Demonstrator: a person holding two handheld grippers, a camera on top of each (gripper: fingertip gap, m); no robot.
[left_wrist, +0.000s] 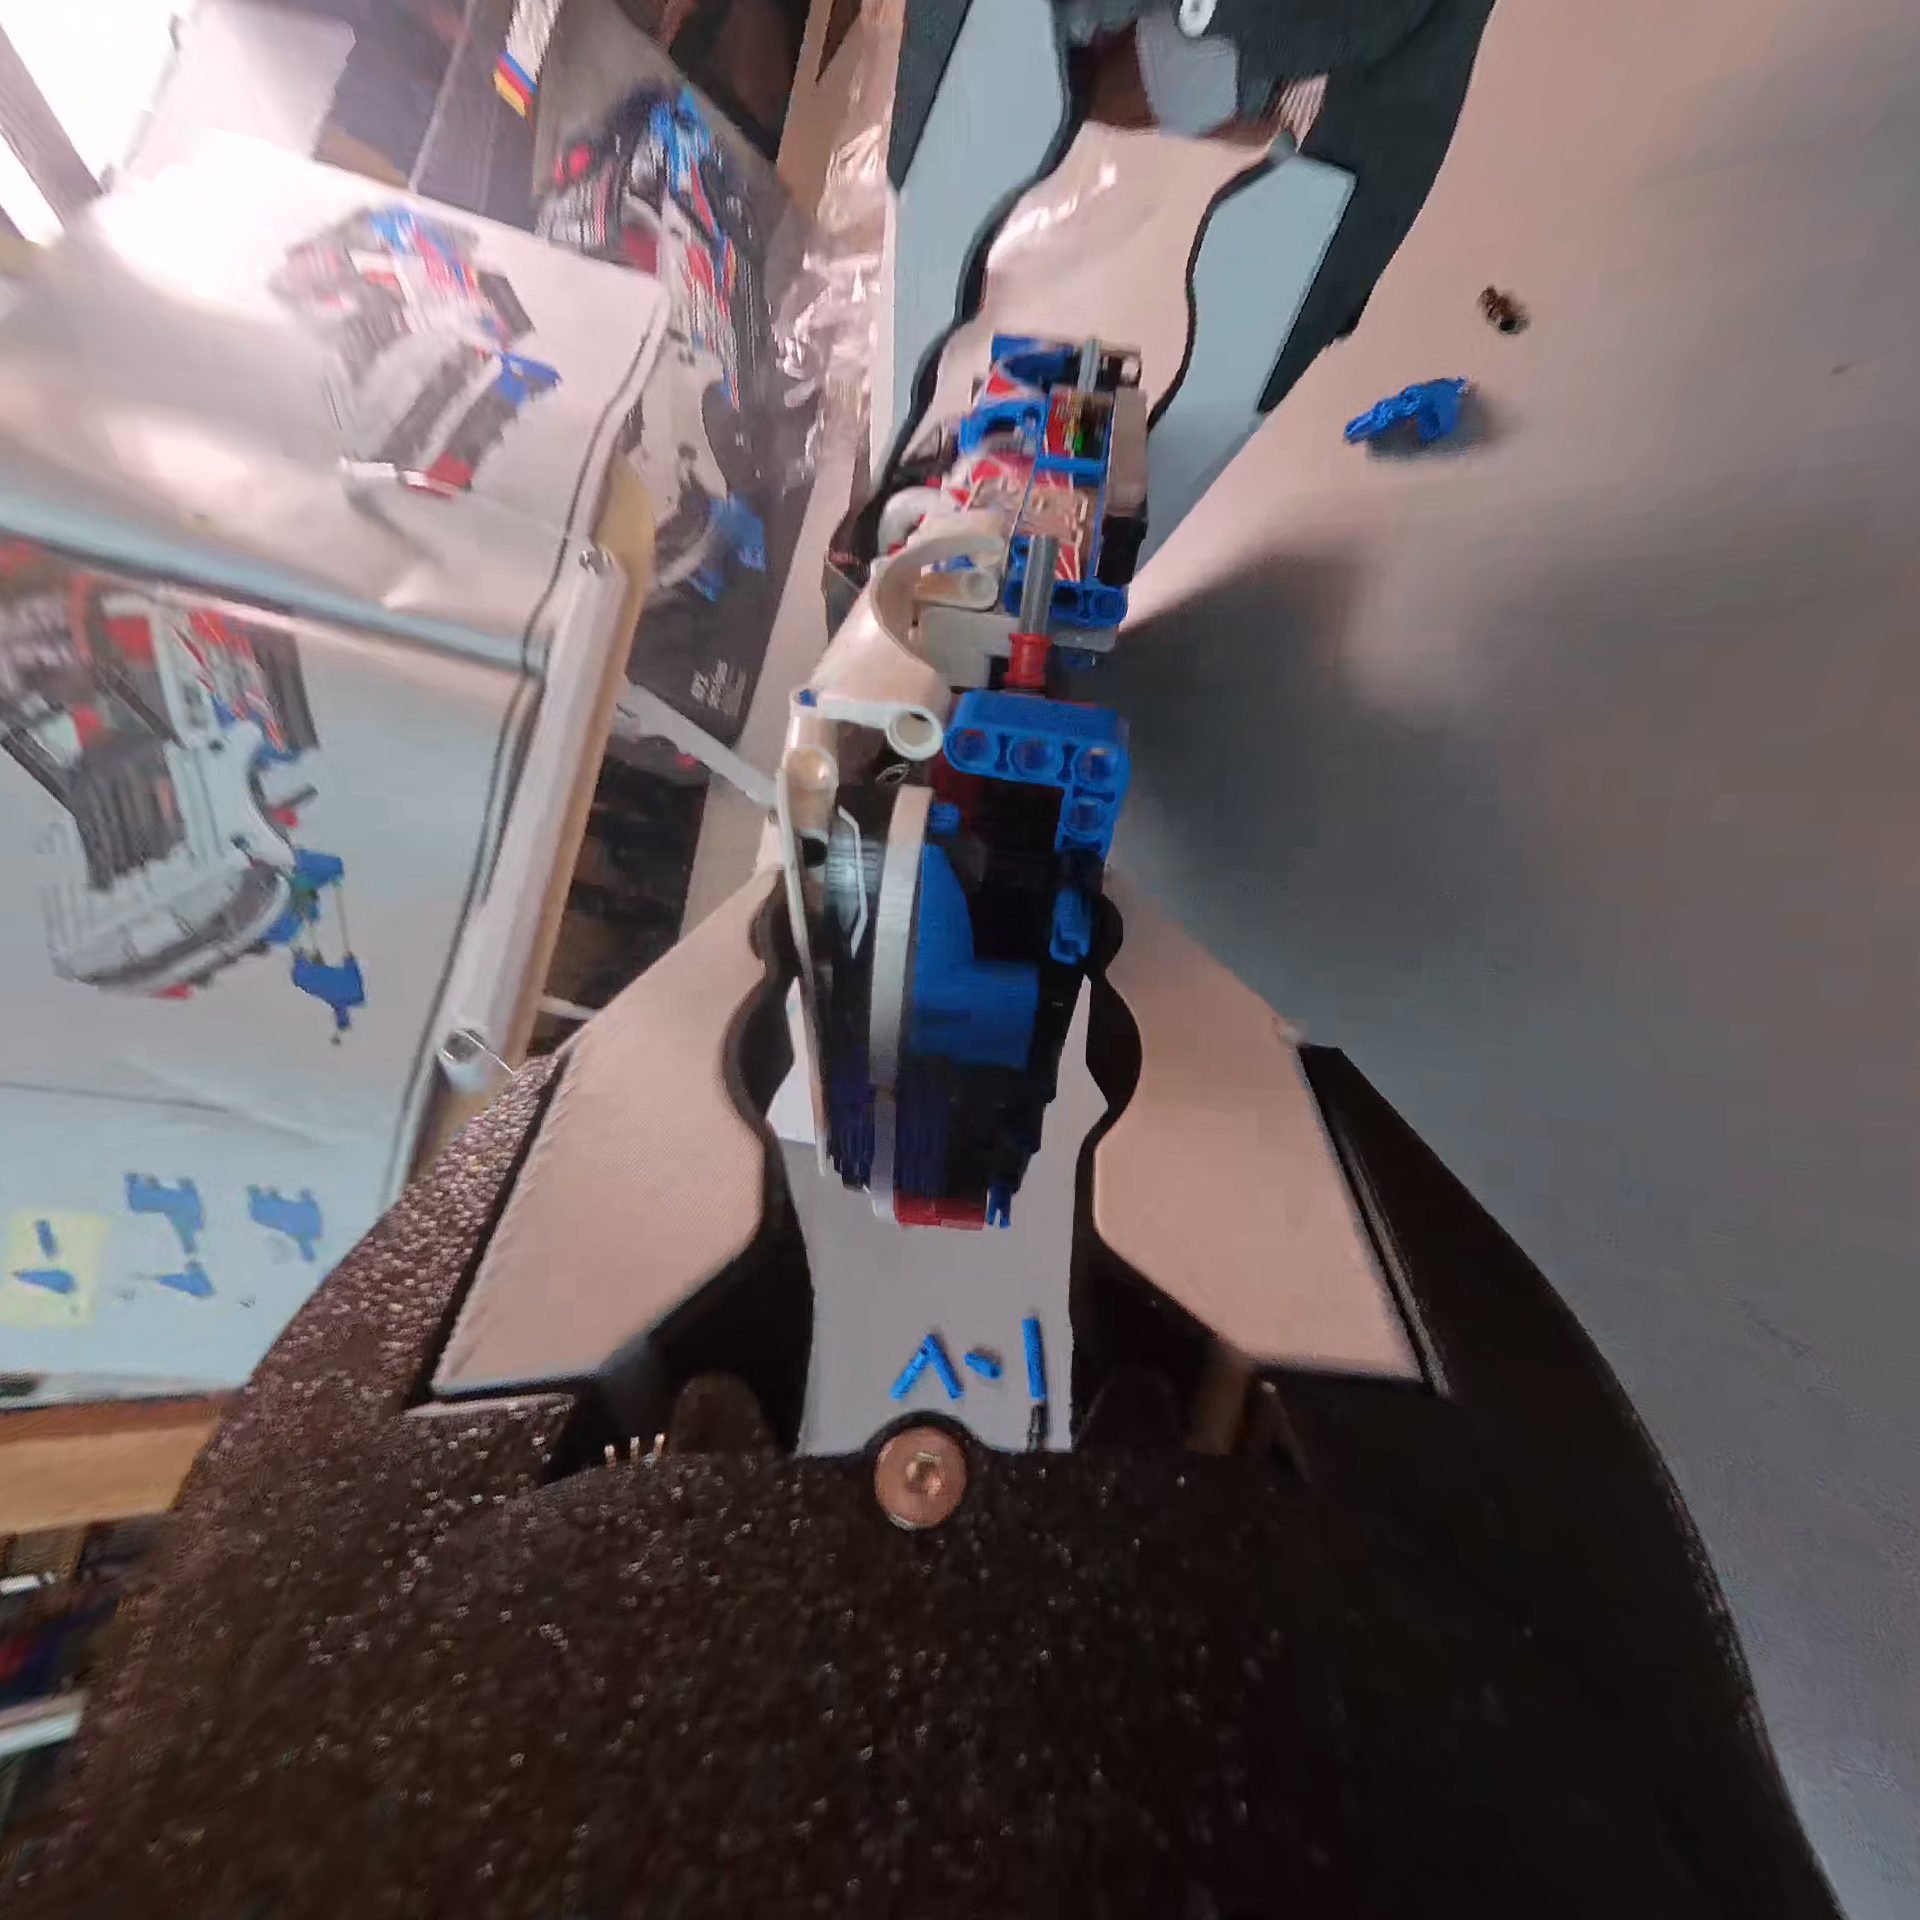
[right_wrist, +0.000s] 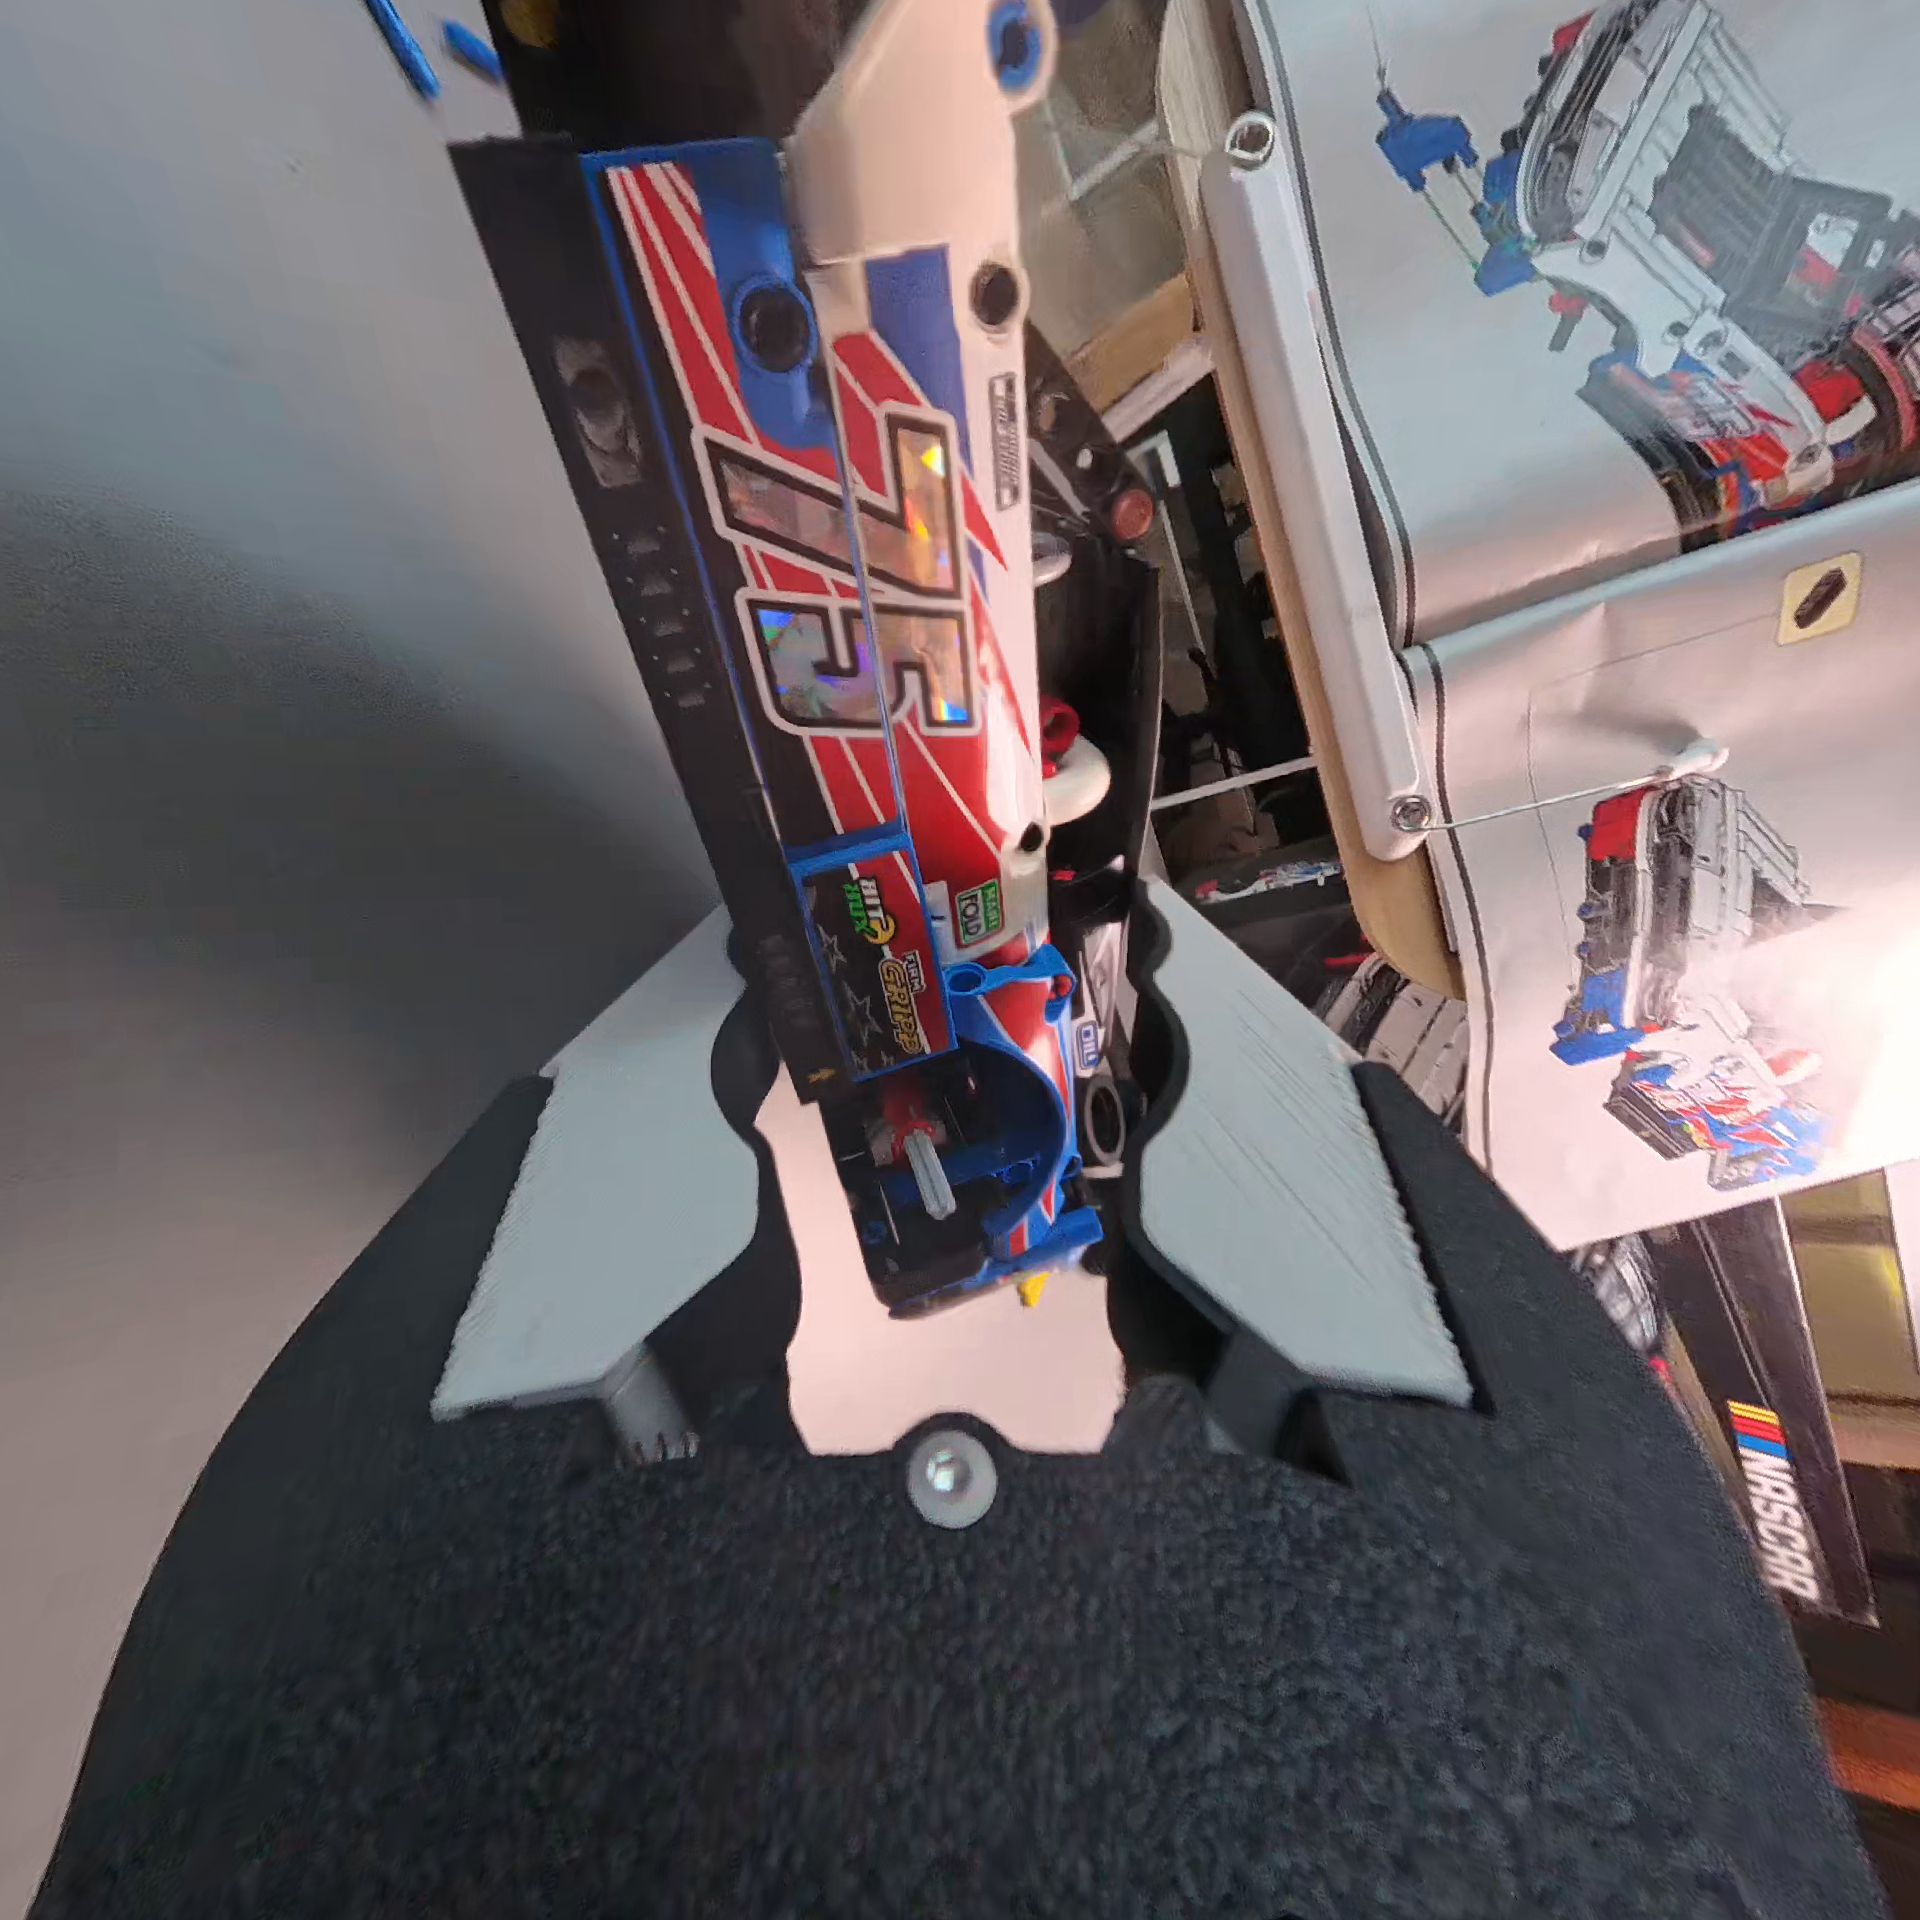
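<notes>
So your left gripper (left_wrist: 935, 997) and right gripper (right_wrist: 940, 1023) are both clamped on the brick-built race car (right_wrist: 862, 623), lifted off the bench (left_wrist: 1558, 831) beside the instruction sheets (right_wrist: 1662, 727) — keep both grips level.

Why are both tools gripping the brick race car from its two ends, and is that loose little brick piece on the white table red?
The loose brick piece is blue, not red; the left wrist view shows it. The rest holds: the left tool and right tool each grip one end of the brick race car over the white table.
</notes>
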